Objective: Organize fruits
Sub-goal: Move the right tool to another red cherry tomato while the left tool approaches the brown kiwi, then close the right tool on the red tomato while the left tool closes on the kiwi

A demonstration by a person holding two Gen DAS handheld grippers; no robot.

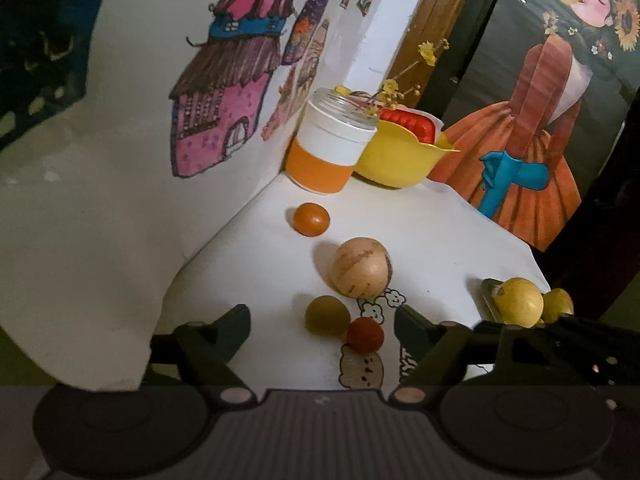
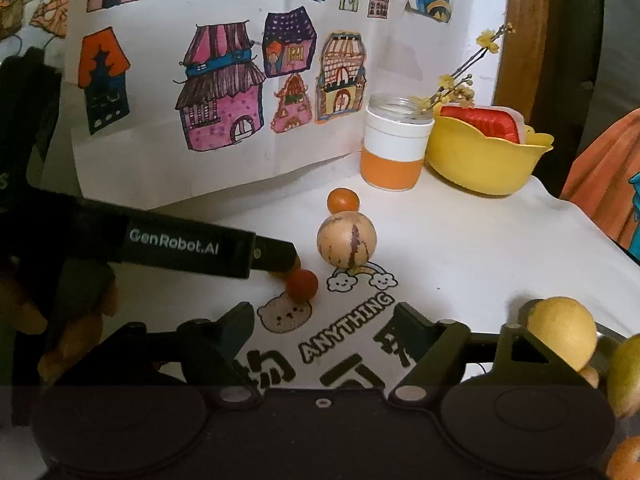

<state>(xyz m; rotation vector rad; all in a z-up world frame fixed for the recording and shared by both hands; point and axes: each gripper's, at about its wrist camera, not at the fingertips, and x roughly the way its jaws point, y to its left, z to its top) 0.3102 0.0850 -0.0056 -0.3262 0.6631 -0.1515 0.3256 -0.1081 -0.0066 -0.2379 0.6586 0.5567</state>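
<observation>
White cloth (image 2: pixel 460 240), fruit well apart

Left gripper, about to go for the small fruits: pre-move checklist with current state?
1. Left gripper open: ok, fingers apart, nothing between them.
2. Target in line: ok, the small olive-yellow round fruit and the small red round fruit lie just ahead between the fingers.
3. Target isolated: not ok, the two fruits touch; closing may catch both.
4. Large tan striped round fruit clear of the approach: cannot tell, it sits close behind the pair.
5. Right gripper out of the way: ok, open and empty, nearer the table edge.
6. Room in the yellow plastic bowl: cannot tell, a red item fills the visible part.
</observation>
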